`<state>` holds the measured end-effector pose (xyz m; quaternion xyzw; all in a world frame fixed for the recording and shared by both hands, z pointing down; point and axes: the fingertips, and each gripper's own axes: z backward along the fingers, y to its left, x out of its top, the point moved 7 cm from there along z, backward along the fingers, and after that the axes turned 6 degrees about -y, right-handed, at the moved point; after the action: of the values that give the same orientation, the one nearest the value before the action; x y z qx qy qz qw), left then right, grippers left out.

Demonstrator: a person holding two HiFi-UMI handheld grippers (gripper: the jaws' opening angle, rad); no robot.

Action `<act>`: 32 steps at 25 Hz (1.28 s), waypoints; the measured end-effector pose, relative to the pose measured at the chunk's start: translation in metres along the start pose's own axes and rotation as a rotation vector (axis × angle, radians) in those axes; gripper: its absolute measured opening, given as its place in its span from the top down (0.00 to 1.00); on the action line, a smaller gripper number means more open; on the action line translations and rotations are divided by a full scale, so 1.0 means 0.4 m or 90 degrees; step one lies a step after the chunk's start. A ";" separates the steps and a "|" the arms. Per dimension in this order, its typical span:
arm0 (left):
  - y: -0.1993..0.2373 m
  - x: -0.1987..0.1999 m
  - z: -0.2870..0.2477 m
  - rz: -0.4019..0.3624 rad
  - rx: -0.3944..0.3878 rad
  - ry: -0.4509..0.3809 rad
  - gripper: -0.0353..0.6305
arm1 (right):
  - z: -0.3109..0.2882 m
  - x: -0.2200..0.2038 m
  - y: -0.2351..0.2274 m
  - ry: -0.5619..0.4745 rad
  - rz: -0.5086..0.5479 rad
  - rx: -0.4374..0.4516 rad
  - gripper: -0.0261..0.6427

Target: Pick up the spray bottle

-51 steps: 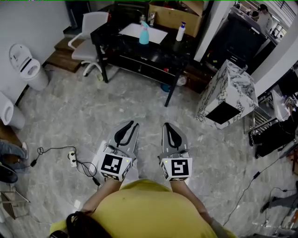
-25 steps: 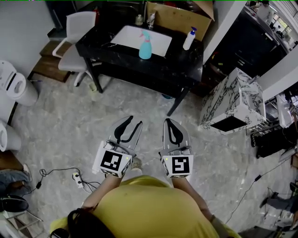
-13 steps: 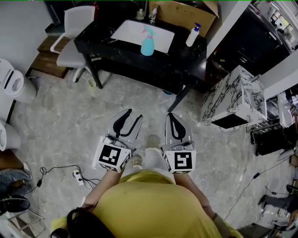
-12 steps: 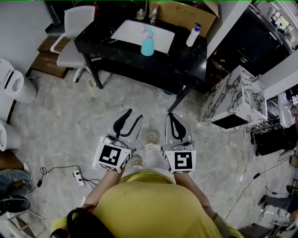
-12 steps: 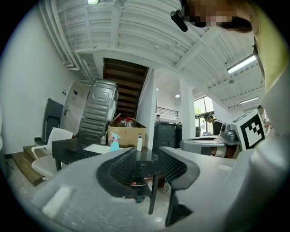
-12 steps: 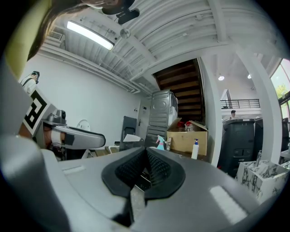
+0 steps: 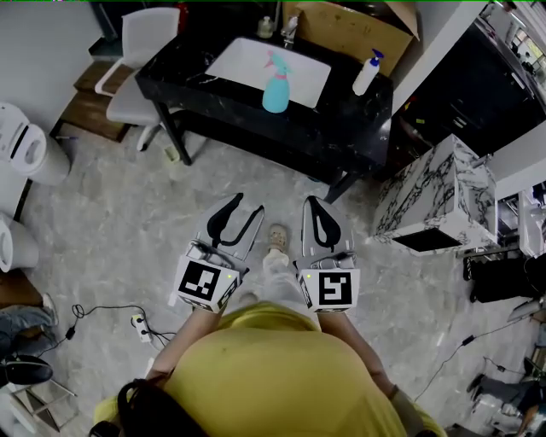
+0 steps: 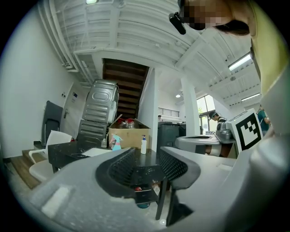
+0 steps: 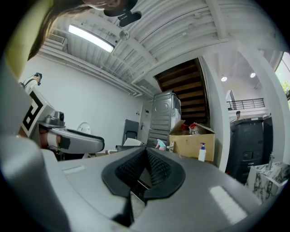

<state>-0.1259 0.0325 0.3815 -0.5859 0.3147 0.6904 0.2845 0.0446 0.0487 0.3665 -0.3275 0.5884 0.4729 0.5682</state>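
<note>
While the person holds both tools level and side by side over the pale floor (image 7: pixel 128 222), the left hand-held gripper (image 7: pixel 247 205) stands partly open. Its jaws have just been opening, with a clear gap between the ribbed pads and nothing between them. The right hand-held gripper (image 7: pixel 314 201), just beside it, has its jaws drawn together so that the pads meet at the tips, and it holds nothing. The spray bottle (image 7: pixel 275 85), teal with a pink trigger head, stands upright on the black surface (image 7: pixel 341 119), straight ahead of both hand-held grippers and well apart from them, touched by neither. It rests at the edge of a white sheet (image 7: pixel 247 60). In the left gripper view it shows small and far off, just above that gripper's left jaw. Farther along the surface, ahead and to the right of the right hand-held gripper, stands a white pump bottle (image 7: pixel 367 75), with a cardboard box (image 7: pixel 350 26) behind it.
</note>
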 end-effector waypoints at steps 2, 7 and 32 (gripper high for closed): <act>0.029 -0.007 -0.053 -0.002 0.007 0.002 0.69 | -0.056 -0.018 -0.031 -0.001 -0.004 0.009 0.96; 0.098 0.000 -0.200 -0.010 0.027 -0.002 0.68 | -0.205 -0.046 -0.126 -0.001 -0.009 0.032 0.96; 0.309 -0.069 -0.662 0.000 0.109 0.032 0.63 | -0.657 -0.200 -0.428 0.017 -0.031 0.139 0.96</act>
<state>-0.0492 -0.2506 0.3906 -0.5768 0.3795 0.6458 0.3258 0.1195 -0.2654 0.3889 -0.2844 0.6359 0.3872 0.6040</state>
